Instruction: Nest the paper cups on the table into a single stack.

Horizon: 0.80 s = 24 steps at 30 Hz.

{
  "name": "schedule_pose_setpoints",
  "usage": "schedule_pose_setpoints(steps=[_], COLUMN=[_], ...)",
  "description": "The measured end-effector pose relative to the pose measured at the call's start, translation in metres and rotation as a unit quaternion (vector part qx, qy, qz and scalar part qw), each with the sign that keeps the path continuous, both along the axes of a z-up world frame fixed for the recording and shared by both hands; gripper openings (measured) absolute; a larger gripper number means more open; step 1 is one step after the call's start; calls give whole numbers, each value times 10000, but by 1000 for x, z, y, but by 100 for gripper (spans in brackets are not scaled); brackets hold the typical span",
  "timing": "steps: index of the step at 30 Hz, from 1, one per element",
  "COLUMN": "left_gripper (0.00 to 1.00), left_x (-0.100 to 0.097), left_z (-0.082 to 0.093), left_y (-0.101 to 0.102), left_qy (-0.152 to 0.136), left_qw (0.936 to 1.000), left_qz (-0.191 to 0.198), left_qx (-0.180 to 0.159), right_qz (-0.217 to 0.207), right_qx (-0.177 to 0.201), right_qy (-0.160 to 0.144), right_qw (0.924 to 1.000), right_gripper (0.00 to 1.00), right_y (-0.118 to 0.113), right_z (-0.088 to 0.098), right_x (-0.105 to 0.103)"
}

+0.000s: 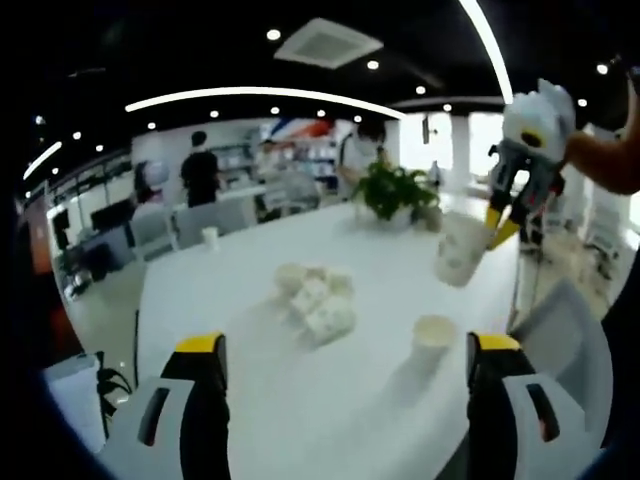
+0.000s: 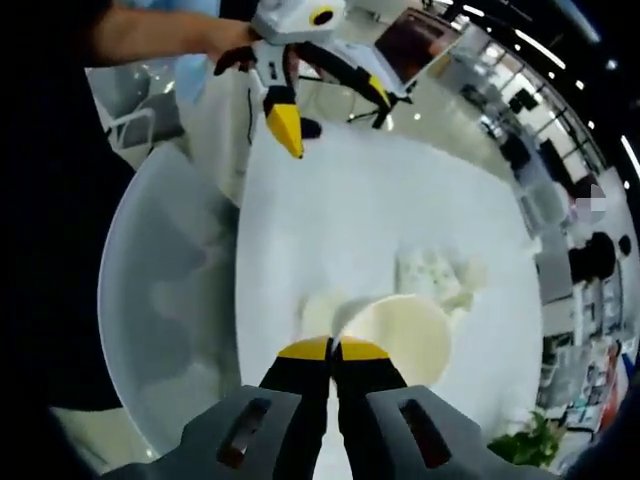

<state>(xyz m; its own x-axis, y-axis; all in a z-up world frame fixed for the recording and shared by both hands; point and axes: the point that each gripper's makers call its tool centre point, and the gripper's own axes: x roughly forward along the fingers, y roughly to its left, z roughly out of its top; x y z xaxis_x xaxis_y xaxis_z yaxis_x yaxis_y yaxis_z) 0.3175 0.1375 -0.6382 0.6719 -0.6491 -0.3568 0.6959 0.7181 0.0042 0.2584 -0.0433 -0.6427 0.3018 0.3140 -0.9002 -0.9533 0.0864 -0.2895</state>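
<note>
— Left gripper point(image 1: 345, 355) sits low, jaws wide apart, one paper cup point(image 1: 434, 333) on the white table point(image 1: 300, 420) just ahead.
— Right gripper point(image 2: 333, 349) pinches a second cup's point(image 2: 400, 335) rim, lifted at far right.

I'm over a long white table point(image 1: 250, 330) in an open office. Dark ceiling above me, curved light strips point(image 1: 265, 95), round spotlights and a square air vent point(image 1: 328, 42). A potted plant point(image 1: 392, 190) sits at the far end. Grey chairs point(image 1: 215, 220) line the side, people stand beyond, bright windows point(image 1: 485, 140) on the right.
</note>
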Motion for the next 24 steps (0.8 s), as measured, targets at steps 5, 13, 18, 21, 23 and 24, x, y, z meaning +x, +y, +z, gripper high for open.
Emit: schedule_pose_setpoints(steps=[5, 13, 18, 21, 23, 24], left_gripper=[98, 98, 98, 98, 98, 98], left_x=[3, 9, 13, 15, 15, 16], left_z=[-1, -6, -9, -11, -12, -13], left_y=[-1, -4, -5, -6, -7, -7], left_qy=[-61, -102, -73, -68, -52, -48], left_qw=[9999, 9998, 9998, 9998, 9998, 9998], left_qz=[-37, -81, -81, -87, -88, -85], left_qx=[118, 148, 154, 136, 146, 149], right_qz=[29, 46, 14, -43, -68, -85], right_qx=[-88, -166, -206, -95, -126, -139], right_qy=[60, 146, 232, 348, 356, 390], right_qw=[9999, 9997, 9995, 9993, 9993, 9991], right_gripper=[0, 0, 0, 0, 0, 0], right_y=[0, 5, 5, 7, 5, 4], right_z=[-5, -14, -24, -27, -31, -33], right_x=[0, 0, 3, 6, 9, 9])
